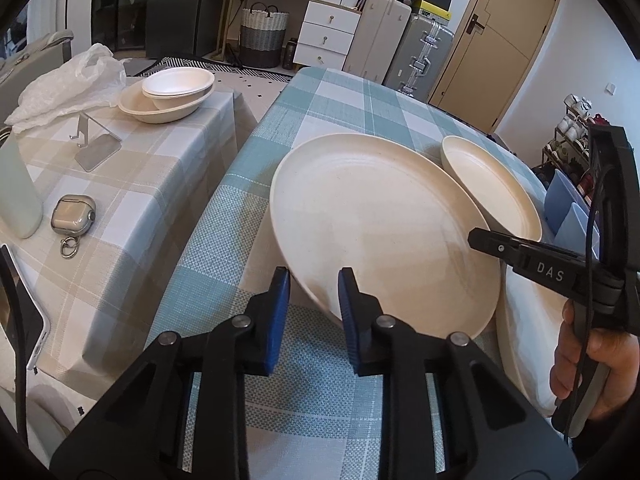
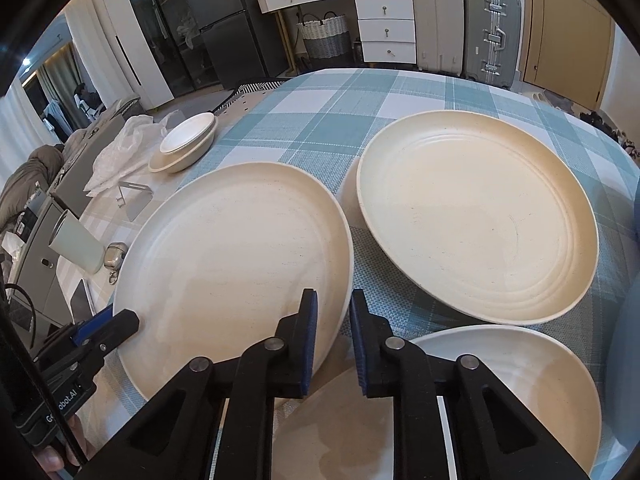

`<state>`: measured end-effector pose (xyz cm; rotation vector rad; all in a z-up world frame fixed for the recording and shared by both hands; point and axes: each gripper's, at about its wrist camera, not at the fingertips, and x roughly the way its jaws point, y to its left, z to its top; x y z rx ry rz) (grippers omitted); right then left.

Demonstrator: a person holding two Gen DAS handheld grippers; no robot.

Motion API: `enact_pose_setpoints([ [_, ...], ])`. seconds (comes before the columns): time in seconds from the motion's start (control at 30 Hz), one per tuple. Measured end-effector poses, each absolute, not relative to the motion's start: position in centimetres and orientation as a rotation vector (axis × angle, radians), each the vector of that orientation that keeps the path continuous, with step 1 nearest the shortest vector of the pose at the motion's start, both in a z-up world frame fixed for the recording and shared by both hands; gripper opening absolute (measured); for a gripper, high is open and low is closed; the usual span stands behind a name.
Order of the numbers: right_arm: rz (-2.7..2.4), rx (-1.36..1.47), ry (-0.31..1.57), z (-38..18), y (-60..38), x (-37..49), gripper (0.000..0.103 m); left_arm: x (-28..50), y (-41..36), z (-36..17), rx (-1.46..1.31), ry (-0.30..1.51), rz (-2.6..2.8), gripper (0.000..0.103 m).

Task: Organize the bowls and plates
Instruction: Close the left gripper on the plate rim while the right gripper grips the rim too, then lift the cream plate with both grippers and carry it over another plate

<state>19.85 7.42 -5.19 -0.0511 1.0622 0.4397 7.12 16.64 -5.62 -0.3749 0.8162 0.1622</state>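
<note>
A large cream plate (image 1: pixel 380 228) is tilted above the blue checked tablecloth (image 1: pixel 304 120). My left gripper (image 1: pixel 314 312) straddles its near left rim with jaws apart. My right gripper (image 2: pixel 334 340) pinches its right rim (image 2: pixel 240 256); it also shows in the left wrist view (image 1: pixel 480 240). A second cream plate (image 2: pixel 476 216) lies to the right, also in the left wrist view (image 1: pixel 492 184). A third plate (image 2: pixel 520 376) lies under my right gripper. Two stacked bowls (image 1: pixel 172 94) sit on the side table, also in the right wrist view (image 2: pixel 184 146).
The side table (image 1: pixel 132 200) on the left holds a plastic bag (image 1: pixel 68 84), a metal phone stand (image 1: pixel 94 144), an earbud case (image 1: pixel 74 218) and a pale green cup (image 2: pixel 76 246). Suitcases (image 2: pixel 492 32) and drawers (image 2: pixel 384 28) stand beyond the table's far edge.
</note>
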Motion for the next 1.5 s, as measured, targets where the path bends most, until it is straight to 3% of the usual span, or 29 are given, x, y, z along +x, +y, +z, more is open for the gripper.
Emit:
enact_pose_setpoints([
  [1.5, 0.361, 0.083, 0.935, 2.0, -3.1, 12.4, 0.016, 3.7, 6.3, 1.5, -0.208, 0.765, 0.013, 0.022],
])
